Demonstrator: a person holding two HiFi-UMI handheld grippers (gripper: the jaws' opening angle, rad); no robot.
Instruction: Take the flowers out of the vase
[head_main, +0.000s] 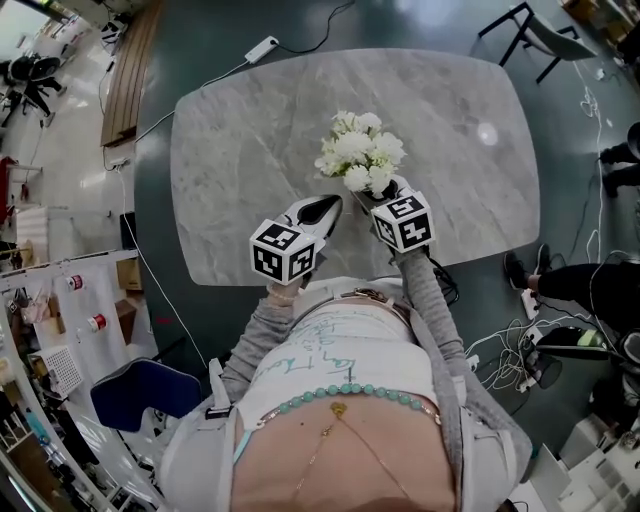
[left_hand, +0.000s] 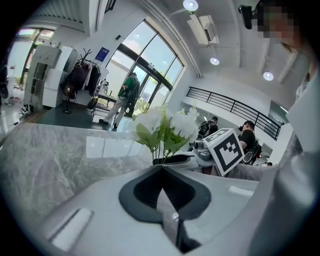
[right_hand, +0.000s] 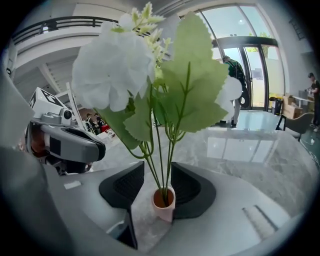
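A bunch of white flowers with green leaves stands near the front middle of the marble table. Its stems go down into a small pink vase. That vase sits between the jaws of my right gripper, close against the right pad, with a gap to the left pad; the gripper is open. From the head view the vase is hidden under the blooms and the right gripper. My left gripper is just left of the flowers, shut on nothing. The flowers show ahead of it.
The table's near edge is right in front of the person's body. A power strip and cables lie on the floor behind the table, a dark chair at the back right, a blue seat at the lower left.
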